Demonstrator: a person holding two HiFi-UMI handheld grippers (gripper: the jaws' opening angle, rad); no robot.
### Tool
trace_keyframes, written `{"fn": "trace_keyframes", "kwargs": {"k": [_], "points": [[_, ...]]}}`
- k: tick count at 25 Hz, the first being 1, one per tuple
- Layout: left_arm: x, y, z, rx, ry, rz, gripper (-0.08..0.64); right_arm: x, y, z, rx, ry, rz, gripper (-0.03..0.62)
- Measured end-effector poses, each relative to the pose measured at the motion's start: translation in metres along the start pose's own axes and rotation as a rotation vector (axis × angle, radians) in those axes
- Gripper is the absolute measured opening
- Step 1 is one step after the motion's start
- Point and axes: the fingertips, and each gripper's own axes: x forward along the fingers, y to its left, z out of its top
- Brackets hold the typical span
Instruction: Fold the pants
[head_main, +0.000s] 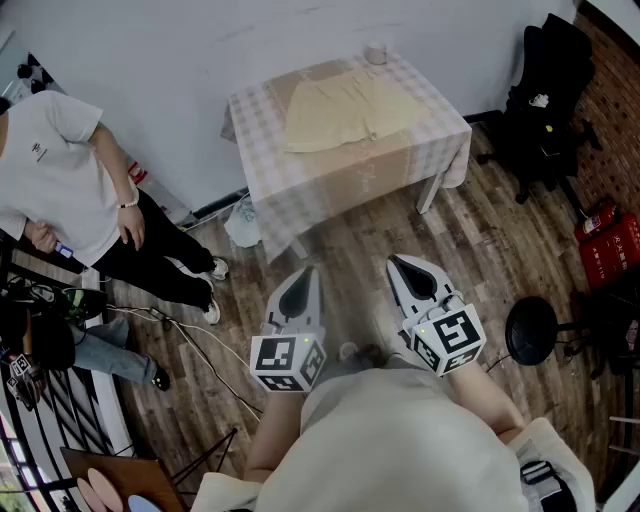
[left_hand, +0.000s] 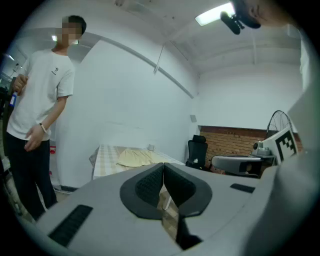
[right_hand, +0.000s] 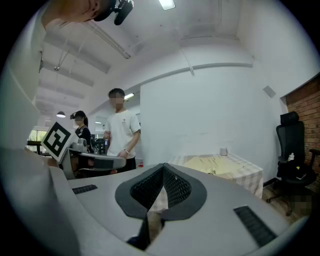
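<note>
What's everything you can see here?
table: one, checked cloth, by the wall
pants: one, pale yellow, on the table
cup: one, white, table's far edge
chair: one, black, right of table
stool: one, black, near right
fire extinguishers: two, red, far right
bystander: one, white shirt, left
second person: one, jeans, far left
left hand-held gripper: one, grey, shut, empty, over the floor
right hand-held gripper: one, grey, shut, empty, over the floor

Left gripper (head_main: 303, 275) and right gripper (head_main: 402, 265) sit side by side, not touching. I read both as near level, tips dipping slightly forward. Jaws pressed together on each, both empty.
</note>
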Motion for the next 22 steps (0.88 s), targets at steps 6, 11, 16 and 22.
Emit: {"fn": "trace_keyframes", "kwargs": {"k": [6, 11, 16, 22], "points": [[0.011, 0.006, 0.001, -0.001, 0.003, -0.011, 0.005, 0.010, -0.002, 0.000, -0.005, 0.002, -0.004, 0.000], [0.018, 0.011, 0.005, -0.004, 0.005, -0.019, 0.005, 0.018, -0.002, 0.003, -0.013, 0.010, -0.004, 0.000], [0.027, 0.017, 0.006, -0.009, 0.004, -0.029, 0.005, 0.029, -0.002, 0.002, -0.023, 0.011, -0.005, 0.000], [0.042, 0.027, 0.008, -0.016, 0.003, -0.072, 0.005, 0.046, -0.008, -0.005, -0.002, 0.025, -0.047, 0.002]]}}
